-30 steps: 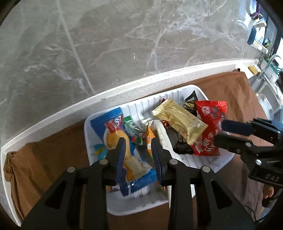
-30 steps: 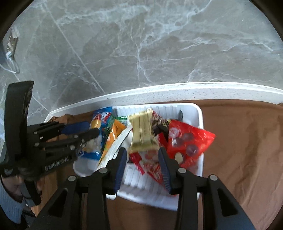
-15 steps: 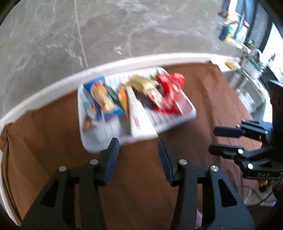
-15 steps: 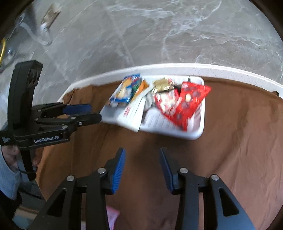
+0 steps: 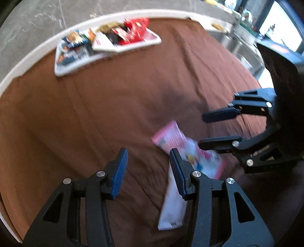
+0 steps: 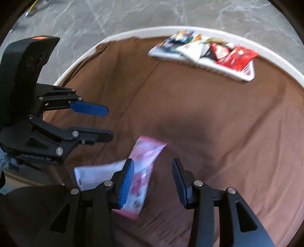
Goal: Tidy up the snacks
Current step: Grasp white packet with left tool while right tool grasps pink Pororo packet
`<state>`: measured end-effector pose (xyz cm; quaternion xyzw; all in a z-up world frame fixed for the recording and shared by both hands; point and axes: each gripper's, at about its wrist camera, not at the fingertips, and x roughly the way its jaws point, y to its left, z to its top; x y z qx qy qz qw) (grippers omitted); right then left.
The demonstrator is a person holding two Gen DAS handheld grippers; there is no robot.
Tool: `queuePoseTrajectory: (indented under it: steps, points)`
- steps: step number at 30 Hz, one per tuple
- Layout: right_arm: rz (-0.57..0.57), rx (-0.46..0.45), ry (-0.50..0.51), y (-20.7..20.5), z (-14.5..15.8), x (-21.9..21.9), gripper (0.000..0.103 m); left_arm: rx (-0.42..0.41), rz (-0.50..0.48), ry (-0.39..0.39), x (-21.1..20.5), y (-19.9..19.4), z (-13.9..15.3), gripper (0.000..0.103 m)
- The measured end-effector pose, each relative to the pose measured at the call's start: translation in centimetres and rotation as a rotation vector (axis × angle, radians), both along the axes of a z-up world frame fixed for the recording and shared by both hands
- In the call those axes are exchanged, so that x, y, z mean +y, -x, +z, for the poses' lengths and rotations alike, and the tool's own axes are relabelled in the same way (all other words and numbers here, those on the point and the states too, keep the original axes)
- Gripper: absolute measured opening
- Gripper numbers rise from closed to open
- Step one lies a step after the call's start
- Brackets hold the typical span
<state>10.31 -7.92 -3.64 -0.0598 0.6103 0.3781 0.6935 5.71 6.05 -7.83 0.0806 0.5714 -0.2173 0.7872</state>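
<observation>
A white tray [image 5: 62, 70] at the table's far edge holds several snack packets, among them red ones [image 5: 133, 32] and a blue one [image 5: 74, 39]. The right wrist view shows the same tray [image 6: 245, 76] and red packets [image 6: 235, 57]. On the brown cloth near me lie a pink packet [image 5: 171, 136] [image 6: 146, 157] and a white packet [image 5: 172, 205] [image 6: 98, 172]. My left gripper [image 5: 148, 153] [image 6: 109, 123] hangs open just left of them, nothing between its jaws. My right gripper [image 6: 153, 163] [image 5: 203, 132] is open above the pink packet's right edge, holding nothing.
A brown cloth [image 5: 114, 106] covers the round table with its white rim [image 6: 85, 55]. Grey marble floor [image 6: 152, 13] lies beyond. A counter with a sink [image 5: 241, 47] stands to the right of the table. Both views are motion-blurred.
Both grippers have drawn back from the tray to the near side of the table. Their jaws stand wider than a second ago. The pink and white packets have come into view.
</observation>
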Motion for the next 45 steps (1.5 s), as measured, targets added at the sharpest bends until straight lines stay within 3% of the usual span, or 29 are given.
queuePoseTrajectory:
  steps: [8,16,25,29,45]
  points:
    - [0.046,0.015,0.037,2.6,-1.4,1.2,0.045,0.053,-0.058,-0.021,-1.1,5.1,-2.5,0.044]
    - [0.047,0.014,0.052,3.3,-1.9,1.8,0.045,0.050,-0.118,-0.057,-3.3,7.1,-3.7,0.044]
    - [0.042,0.000,0.094,3.2,-2.2,2.1,0.049,0.034,-0.137,-0.073,-3.8,5.3,-4.4,0.044]
    - [0.042,-0.051,0.171,3.1,-2.6,1.9,0.049,0.022,-0.139,-0.081,-3.6,5.0,-4.3,0.044]
    - [0.036,-0.076,0.190,3.6,-2.9,2.2,0.046,-0.013,-0.152,-0.123,-4.3,5.8,-4.4,0.047]
